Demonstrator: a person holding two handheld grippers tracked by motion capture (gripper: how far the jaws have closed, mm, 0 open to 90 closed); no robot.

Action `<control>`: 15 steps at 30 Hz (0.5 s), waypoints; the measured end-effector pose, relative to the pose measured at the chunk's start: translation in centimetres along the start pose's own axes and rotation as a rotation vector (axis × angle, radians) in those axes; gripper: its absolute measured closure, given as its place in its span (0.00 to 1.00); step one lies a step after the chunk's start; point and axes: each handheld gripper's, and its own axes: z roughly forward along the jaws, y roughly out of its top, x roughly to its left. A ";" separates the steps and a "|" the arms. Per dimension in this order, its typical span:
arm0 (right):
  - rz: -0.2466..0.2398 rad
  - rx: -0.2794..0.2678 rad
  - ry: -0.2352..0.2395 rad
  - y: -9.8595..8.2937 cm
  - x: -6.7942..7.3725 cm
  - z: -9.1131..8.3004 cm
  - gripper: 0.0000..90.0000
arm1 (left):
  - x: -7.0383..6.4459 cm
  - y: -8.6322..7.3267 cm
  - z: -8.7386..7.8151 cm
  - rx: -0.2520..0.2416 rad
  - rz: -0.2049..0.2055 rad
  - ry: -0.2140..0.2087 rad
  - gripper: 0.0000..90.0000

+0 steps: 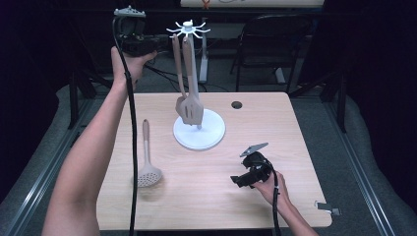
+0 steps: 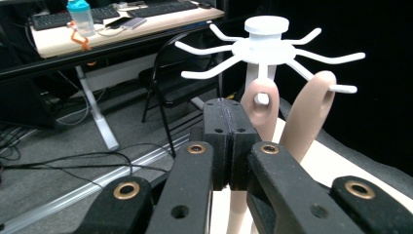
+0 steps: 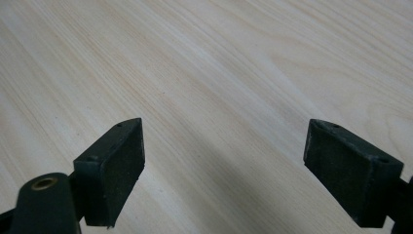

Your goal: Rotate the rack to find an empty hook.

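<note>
Two grippers logged: one raised at the rack, one low over the table.
Left fingers: clenched pad to pad, nothing seen between them; left gripper (image 2: 229,146) is held up just short of the rack's top.
Right fingers: spread wide apart, empty; right gripper (image 3: 224,161) is hovered close over bare table (image 3: 234,58).
Ahead of left fingers: white utensil rack (image 2: 265,46), prongs radiating from its hub; two beige handles are hung there, the nearer handle (image 2: 260,109) threaded on a prong just beyond the pads.
Hung items: two slotted spatulas (image 1: 189,105), long axes vertical, blades down above the round base (image 1: 211,135).
Rack contents: two utensils on; remaining prongs bare.
Loose item: skimmer spoon (image 1: 147,167), flat on the table, well below and behind the left fingers, handle pointing away from the person.
Nearer hand: left, judged; right gripper (image 1: 246,177) is farther off across the table.
Next move, judged: descent to the skimmer handle, pads opened first.
</note>
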 end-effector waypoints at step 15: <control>0.001 0.004 0.006 0.1 0.2 0.2 0.16 | -1.4 0.3 -1.0 -0.014 0.046 -0.068 0.99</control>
